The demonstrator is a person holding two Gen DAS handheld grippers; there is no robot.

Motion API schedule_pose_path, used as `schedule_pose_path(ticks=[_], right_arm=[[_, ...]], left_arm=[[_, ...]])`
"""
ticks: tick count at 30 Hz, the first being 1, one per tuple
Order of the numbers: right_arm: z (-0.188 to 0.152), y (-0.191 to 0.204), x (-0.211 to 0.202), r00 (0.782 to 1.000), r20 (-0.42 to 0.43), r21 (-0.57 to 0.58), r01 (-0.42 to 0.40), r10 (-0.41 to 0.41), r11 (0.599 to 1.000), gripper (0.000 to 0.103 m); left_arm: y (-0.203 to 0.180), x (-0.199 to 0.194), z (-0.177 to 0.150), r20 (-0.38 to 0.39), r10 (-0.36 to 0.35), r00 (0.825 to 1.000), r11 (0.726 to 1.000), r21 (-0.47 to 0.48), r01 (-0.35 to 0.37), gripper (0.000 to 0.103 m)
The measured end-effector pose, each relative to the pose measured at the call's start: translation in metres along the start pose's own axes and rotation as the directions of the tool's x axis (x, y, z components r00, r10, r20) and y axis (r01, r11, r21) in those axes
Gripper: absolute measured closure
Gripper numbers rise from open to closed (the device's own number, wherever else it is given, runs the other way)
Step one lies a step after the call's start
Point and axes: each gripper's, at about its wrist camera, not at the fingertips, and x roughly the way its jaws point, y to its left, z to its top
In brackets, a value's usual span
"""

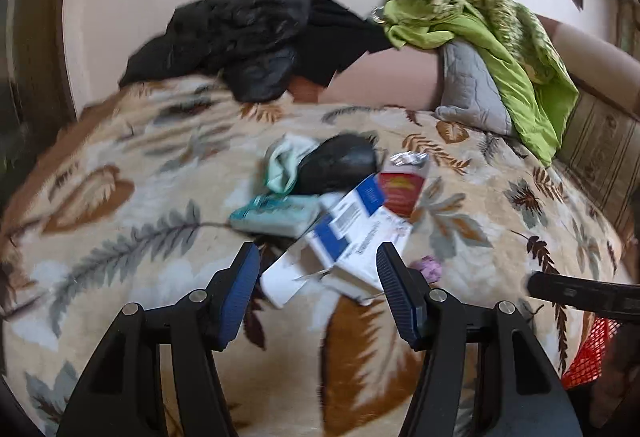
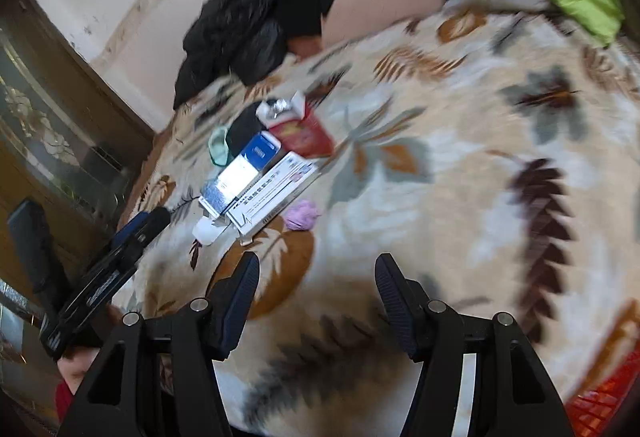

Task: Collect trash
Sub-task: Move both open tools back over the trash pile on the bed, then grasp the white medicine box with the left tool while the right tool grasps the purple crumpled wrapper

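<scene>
A heap of trash lies on the leaf-patterned blanket (image 1: 140, 197). It holds a blue-and-white box (image 1: 352, 221), a red box (image 1: 402, 189), a black pouch (image 1: 340, 167), a teal pack (image 1: 276, 215) and a purple crumpled ball (image 1: 430, 269). My left gripper (image 1: 318, 251) hovers just in front of the heap, open, its fingers apart from the boxes. The right wrist view shows the same heap up and to the left: red box (image 2: 306, 135), long white box (image 2: 276, 193), purple ball (image 2: 302, 215). My right gripper (image 2: 318, 261) is open over bare blanket, and the left gripper (image 2: 132, 237) shows at its left.
A black jacket (image 1: 240, 41), a green cloth (image 1: 500, 29) and a grey pillow (image 1: 472, 89) lie at the far end of the bed against the wall. A red mesh basket (image 1: 592, 353) sits at the near right edge. A dark cabinet (image 2: 48, 141) stands beyond the bed's left side.
</scene>
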Motion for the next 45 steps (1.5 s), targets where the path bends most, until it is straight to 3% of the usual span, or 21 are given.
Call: schedule_pose_path(ticks=[8, 10, 11, 13, 21, 26, 30, 33, 35, 38, 45], right_arm=[[0.024, 0.026, 0.076, 0.994, -0.077, -0.057, 0.074, -0.078, 0.996, 0.041], [0.022, 0.027, 0.088, 0.988, -0.107, -0.072, 0.1, -0.107, 0.992, 0.057], [0.02, 0.028, 0.093, 0.987, -0.118, -0.083, 0.102, -0.112, 0.991, 0.058], [0.02, 0.03, 0.09, 0.988, -0.095, -0.109, 0.109, -0.119, 0.988, 0.071], [0.031, -0.01, 0.042, 0.993, 0.053, 0.021, 0.107, -0.108, 0.994, 0.071], [0.033, -0.022, 0.024, 0.989, 0.094, 0.032, 0.116, -0.118, 0.993, 0.071], [0.034, -0.024, 0.019, 0.987, 0.104, 0.029, 0.117, -0.12, 0.993, 0.071], [0.033, -0.026, 0.016, 0.986, 0.113, 0.032, 0.116, -0.118, 0.993, 0.071], [0.034, -0.027, 0.014, 0.985, 0.124, 0.034, 0.114, -0.117, 0.993, 0.071], [0.034, -0.026, 0.011, 0.982, 0.14, 0.033, 0.12, -0.124, 0.992, 0.071], [0.037, -0.029, 0.013, 0.979, 0.143, 0.038, 0.14, -0.144, 0.989, 0.071]], left_arm=[[0.014, 0.012, 0.004, -0.01, -0.016, 1.0, 1.0, 0.003, 0.016, 0.043], [0.012, 0.015, 0.003, -0.019, -0.037, 0.999, 0.999, 0.001, 0.037, 0.043], [0.011, 0.015, 0.003, -0.021, -0.046, 0.999, 0.999, 0.004, 0.046, 0.043], [0.008, 0.017, 0.003, -0.025, -0.063, 0.998, 0.998, 0.015, 0.063, 0.043], [-0.033, 0.043, -0.003, -0.132, -0.189, 0.973, 0.975, 0.094, 0.202, 0.049], [-0.04, 0.072, 0.0, -0.172, -0.101, 0.98, 0.988, 0.1, 0.119, 0.049], [-0.044, 0.086, 0.002, -0.197, -0.116, 0.974, 0.986, 0.099, 0.137, 0.044], [-0.05, 0.095, -0.005, -0.219, -0.087, 0.972, 0.986, 0.122, 0.116, 0.042], [-0.053, 0.09, -0.005, -0.218, -0.133, 0.967, 0.98, 0.116, 0.161, 0.044], [-0.057, 0.081, -0.006, -0.238, -0.248, 0.939, 0.958, 0.081, 0.273, 0.048], [-0.058, 0.091, 0.006, -0.214, -0.178, 0.961, 0.981, 0.037, 0.19, 0.042]])
